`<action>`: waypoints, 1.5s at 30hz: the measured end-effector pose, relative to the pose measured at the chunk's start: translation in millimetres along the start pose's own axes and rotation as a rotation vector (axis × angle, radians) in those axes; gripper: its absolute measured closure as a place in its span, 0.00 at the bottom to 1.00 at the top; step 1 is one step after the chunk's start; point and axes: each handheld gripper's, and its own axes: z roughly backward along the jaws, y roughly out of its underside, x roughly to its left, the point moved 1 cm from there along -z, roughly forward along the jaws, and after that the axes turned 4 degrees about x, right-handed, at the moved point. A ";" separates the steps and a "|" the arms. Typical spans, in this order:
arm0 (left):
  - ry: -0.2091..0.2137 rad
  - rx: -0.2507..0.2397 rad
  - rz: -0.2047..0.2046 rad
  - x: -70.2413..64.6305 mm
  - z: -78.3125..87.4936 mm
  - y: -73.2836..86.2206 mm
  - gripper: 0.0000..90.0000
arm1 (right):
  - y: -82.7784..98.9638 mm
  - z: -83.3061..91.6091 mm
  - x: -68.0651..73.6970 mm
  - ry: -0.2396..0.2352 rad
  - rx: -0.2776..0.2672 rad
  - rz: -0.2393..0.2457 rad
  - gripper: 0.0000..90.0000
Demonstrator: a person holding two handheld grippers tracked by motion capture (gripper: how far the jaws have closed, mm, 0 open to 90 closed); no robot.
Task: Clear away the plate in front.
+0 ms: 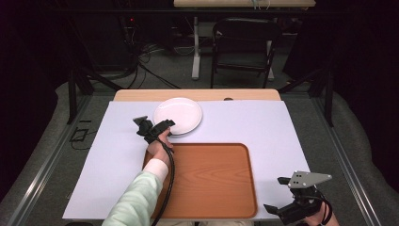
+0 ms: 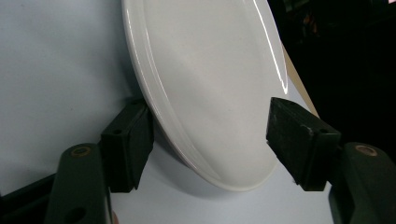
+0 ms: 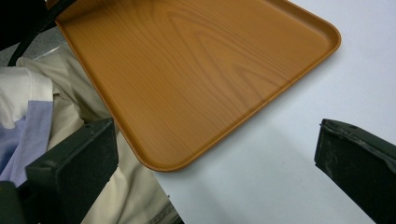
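A white plate [image 1: 178, 115] lies on the pale table cover at the back centre. My left gripper [image 1: 154, 123] is at its near-left edge, held by a hand in a light green sleeve. In the left gripper view the plate [image 2: 210, 84] reaches in between the jaws of my left gripper [image 2: 210, 140]. One jaw rests against the outside of the rim and the other stands over the plate's inner face, with a wide gap between them. My right gripper [image 1: 276, 194] stands open near the front right corner of the table; my right gripper [image 3: 215, 144] has nothing between its jaws.
A brown wood-grain tray [image 1: 249, 155] lies empty in the front middle of the table, its corner [image 3: 187, 70] close to the right gripper. The table cover [image 1: 263, 122] spreads around it. A folding chair [image 1: 244, 42] and cables stand beyond the far edge.
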 end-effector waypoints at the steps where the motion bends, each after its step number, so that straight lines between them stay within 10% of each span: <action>1: 0.003 -0.009 0.006 0.3 -0.4 0.2 0.41 | 0.0 0.0 0.0 0.000 0.001 0.000 0.00; 26: -0.052 -0.039 0.032 11.0 -1.0 3.4 0.84 | -1.1 -1.2 0.2 -0.001 0.007 0.006 0.00; 45: -0.013 -0.005 -0.005 14.6 -1.2 -1.6 0.85 | -1.6 -2.1 -0.3 -0.007 0.009 0.006 0.00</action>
